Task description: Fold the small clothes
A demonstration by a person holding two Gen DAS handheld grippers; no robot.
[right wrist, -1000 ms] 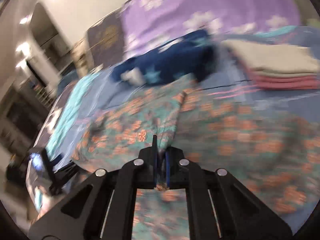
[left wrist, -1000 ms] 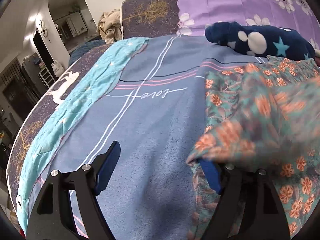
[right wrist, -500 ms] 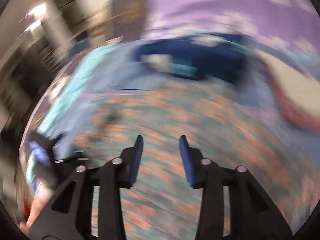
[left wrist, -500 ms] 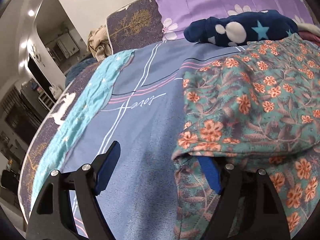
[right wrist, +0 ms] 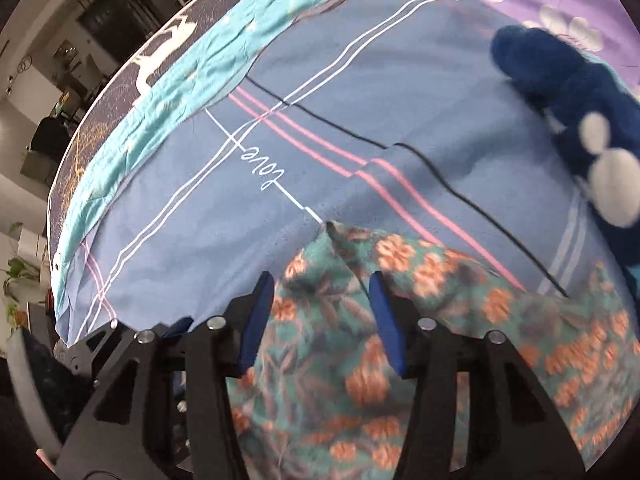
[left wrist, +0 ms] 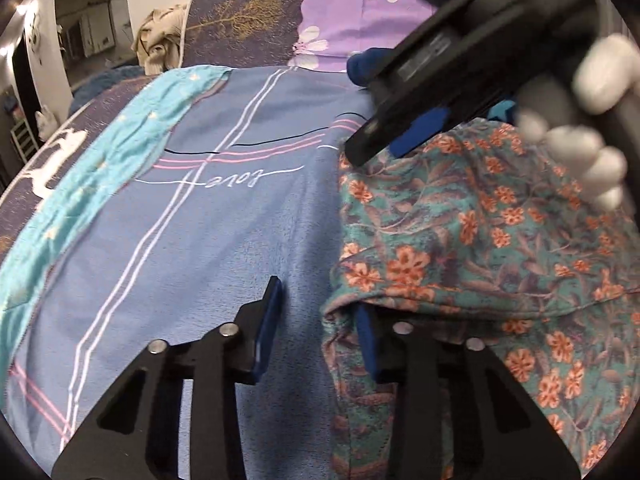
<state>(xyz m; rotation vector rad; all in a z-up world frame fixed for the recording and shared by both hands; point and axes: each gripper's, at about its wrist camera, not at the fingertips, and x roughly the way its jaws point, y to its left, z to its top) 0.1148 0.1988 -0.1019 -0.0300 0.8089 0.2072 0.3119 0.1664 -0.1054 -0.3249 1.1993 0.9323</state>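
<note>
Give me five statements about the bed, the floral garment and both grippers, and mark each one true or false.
1. The floral garment lies on a blue sheet printed with the word "love". True.
2. The left gripper is clamped on a white towel. False: its jaws are closing beside the floral garment's folded edge, with only one pad under the cloth.
3. The right gripper has floral cloth between its jaws. True; they are opening.
4. The dark blue fleece lies on top of the floral garment's middle. False: it lies beyond it, near the purple flowered bedding.
5. A turquoise cloth runs along the sheet's edge. True.
</note>
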